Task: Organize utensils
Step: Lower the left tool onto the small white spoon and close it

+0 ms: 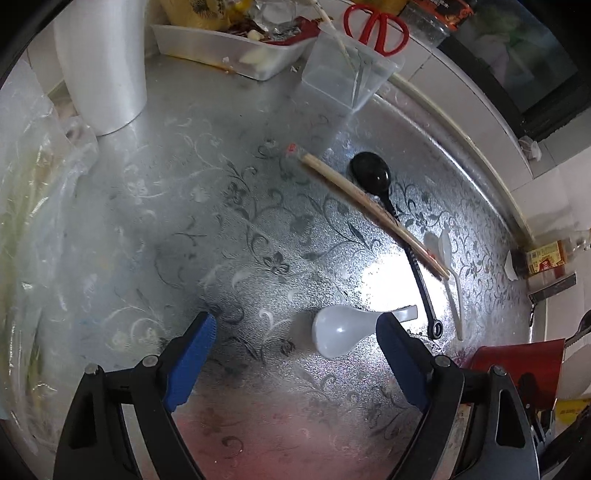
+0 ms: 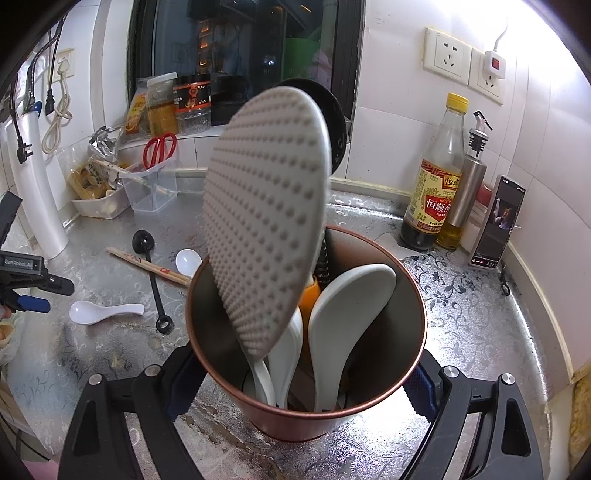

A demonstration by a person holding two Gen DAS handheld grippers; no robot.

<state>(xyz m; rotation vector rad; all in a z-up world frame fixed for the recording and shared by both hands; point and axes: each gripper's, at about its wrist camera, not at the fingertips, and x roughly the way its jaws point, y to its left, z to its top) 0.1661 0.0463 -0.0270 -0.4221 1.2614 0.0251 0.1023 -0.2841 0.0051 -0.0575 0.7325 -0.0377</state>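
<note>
My left gripper [image 1: 295, 321] points down at the silver counter [image 1: 207, 206], open wide. A white spoon [image 1: 338, 334] lies between its blue fingers [image 1: 194, 352], close to the right one, and neither pad touches it. Beyond lie wooden chopsticks [image 1: 369, 206] across a black spoon [image 1: 371, 175] and a second white spoon [image 1: 445, 254]. My right gripper [image 2: 303, 391] is shut on a copper utensil holder [image 2: 369, 402], a pad on each side. The holder has a dimpled white rice paddle [image 2: 266, 206], white spoons [image 2: 343, 317] and a black ladle in it. My left gripper [image 2: 26, 291] shows at the far left of the right wrist view.
A clear plastic box [image 1: 340, 81], a white tray of scraps [image 1: 221, 48], red scissors [image 1: 376, 29] and a white roll [image 1: 103, 62] stand along the back. A plastic bag [image 1: 33, 221] fills the left. By the wall are a vinegar bottle [image 2: 436, 184], an oil bottle [image 2: 467, 184] and a phone [image 2: 498, 225].
</note>
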